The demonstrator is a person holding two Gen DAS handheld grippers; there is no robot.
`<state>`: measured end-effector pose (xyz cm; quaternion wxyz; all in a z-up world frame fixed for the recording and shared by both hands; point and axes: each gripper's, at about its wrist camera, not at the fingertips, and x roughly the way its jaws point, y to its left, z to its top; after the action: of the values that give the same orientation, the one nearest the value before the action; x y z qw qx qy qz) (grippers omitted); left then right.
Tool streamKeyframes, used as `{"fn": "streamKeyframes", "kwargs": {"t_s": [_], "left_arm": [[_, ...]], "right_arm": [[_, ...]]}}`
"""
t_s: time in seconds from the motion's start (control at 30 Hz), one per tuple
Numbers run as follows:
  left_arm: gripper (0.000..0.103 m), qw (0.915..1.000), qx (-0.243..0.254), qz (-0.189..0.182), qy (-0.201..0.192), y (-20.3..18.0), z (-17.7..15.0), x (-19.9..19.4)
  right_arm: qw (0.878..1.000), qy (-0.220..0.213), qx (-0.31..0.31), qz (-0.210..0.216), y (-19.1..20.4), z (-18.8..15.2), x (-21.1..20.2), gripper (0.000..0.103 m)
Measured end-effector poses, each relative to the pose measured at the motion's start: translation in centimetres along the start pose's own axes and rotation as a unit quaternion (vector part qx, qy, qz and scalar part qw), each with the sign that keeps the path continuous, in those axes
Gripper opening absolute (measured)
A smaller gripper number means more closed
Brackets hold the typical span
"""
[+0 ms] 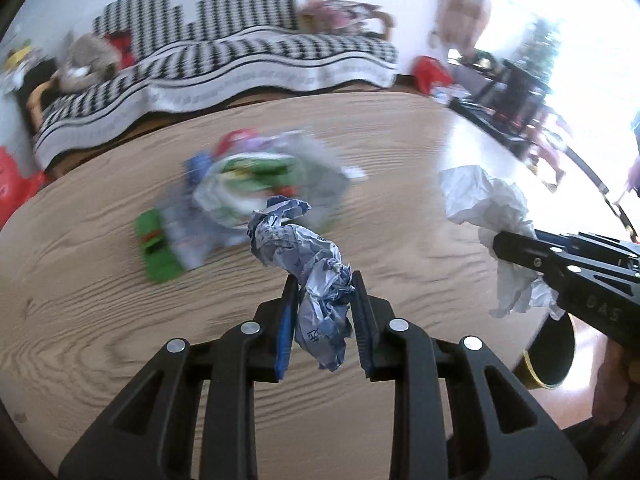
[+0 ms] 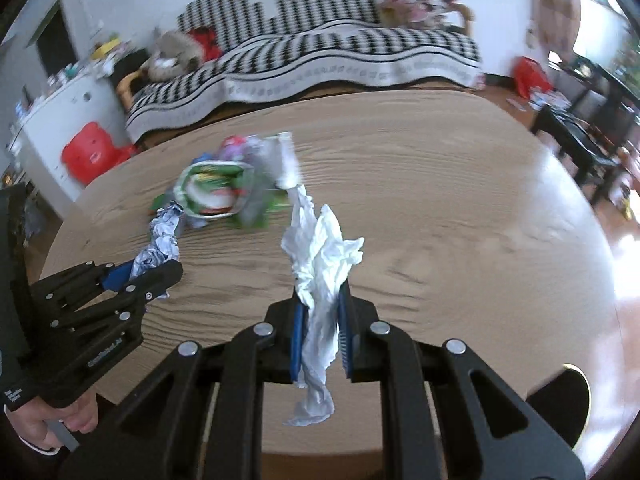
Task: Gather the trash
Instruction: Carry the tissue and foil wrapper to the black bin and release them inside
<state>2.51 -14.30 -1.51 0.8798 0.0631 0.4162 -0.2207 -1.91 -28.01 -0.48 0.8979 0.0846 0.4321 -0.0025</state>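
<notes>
Gripping a crumpled blue-printed wrapper (image 1: 308,264), long axis pointing forward, left gripper (image 1: 323,312); right gripper (image 2: 323,312) clamps white tissue (image 2: 320,280) lengthwise; wooden bench (image 1: 100,280), checkered sofa (image 1: 240,52) behind.

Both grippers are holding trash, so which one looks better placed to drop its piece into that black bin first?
Probably the right gripper: its white tissue hangs nearer the black bin at the table's right edge than the left gripper.

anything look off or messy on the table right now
Only the expected litter: a heap of wrappers lies loose on the wooden table. Nothing looks spilled or broken; blur hides detail.
</notes>
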Motion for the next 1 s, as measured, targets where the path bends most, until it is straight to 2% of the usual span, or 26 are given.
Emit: {"fn": "streamKeyframes", "kwargs": {"t_s": [0.23,0.43,0.53,0.7,0.87,1.0], "left_arm": [[0.026,0.9956,0.07,-0.063,0.0,-10.7,0.4,1.5],[0.026,0.9847,0.121,-0.124,0.017,-19.7,-1.0,3.5],[0.026,0.9763,0.152,-0.153,0.019,-24.2,-2.1,4.3],[0.026,0.9549,0.204,-0.212,0.037,-31.5,-5.1,6.1],[0.026,0.9364,0.231,-0.253,0.076,-35.7,-7.9,8.4],[0.026,0.9284,0.234,-0.27,0.101,-37.4,-9.2,10.4]], "right_arm": [[0.995,-0.021,0.077,-0.052,-10.0,-3.5,-4.8,0.015],[0.985,-0.034,0.143,-0.093,-18.4,-7.2,-8.6,0.015],[0.977,-0.04,0.176,-0.113,-22.0,-9.2,-10.3,0.015],[0.963,-0.034,0.226,-0.143,-27.4,-13.0,-12.0,0.016],[0.945,-0.001,0.281,-0.164,-32.7,-18.3,-12.1,0.016],[0.933,0.028,0.321,-0.161,-35.6,-21.1,-11.6,0.016]]}}
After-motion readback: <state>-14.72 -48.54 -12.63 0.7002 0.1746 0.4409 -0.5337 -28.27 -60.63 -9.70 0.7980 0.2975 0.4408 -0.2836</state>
